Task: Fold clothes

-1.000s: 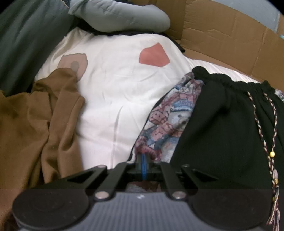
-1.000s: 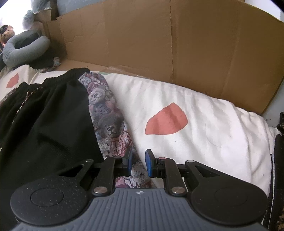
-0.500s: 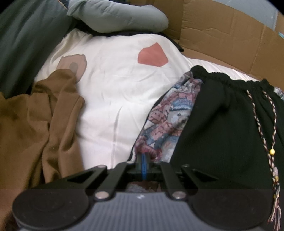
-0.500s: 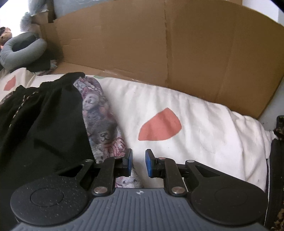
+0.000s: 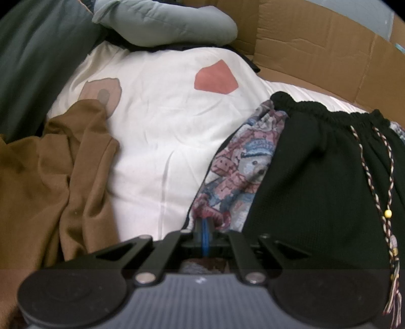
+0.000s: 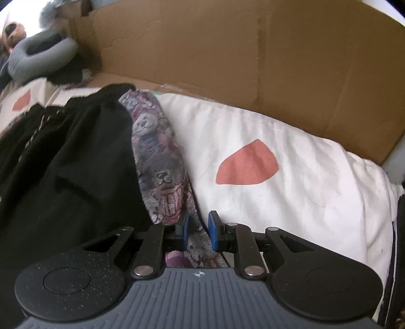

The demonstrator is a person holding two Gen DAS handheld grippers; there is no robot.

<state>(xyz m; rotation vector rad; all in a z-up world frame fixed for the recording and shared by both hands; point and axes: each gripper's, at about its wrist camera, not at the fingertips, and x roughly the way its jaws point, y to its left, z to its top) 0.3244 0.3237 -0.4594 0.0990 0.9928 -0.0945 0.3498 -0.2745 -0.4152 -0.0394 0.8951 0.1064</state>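
A black garment point(image 5: 316, 177) with an elastic waistband and a braided drawstring point(image 5: 379, 182) lies on the white duvet point(image 5: 164, 126). Teddy-bear print fabric point(image 5: 240, 172) shows along its left side. My left gripper point(image 5: 203, 227) is shut on the near edge of this print fabric. In the right wrist view the black garment point(image 6: 76, 164) fills the left, and the bear print point(image 6: 157, 157) runs down its right edge. My right gripper point(image 6: 198, 227) stands narrowly open over that edge. The print fabric lies in the gap, and the blue pads point(image 6: 214, 227) do not press it.
A crumpled brown garment point(image 5: 50, 182) lies at the left. A grey neck pillow point(image 5: 164, 22) and dark green bedding point(image 5: 33, 63) sit at the back. Cardboard walls point(image 6: 227, 63) border the far side. White duvet point(image 6: 278, 215) with a red patch stretches to the right.
The right gripper has shifted slightly onto the bear-print edge, so fabric now lies between its pads. The left gripper still holds the same spot.
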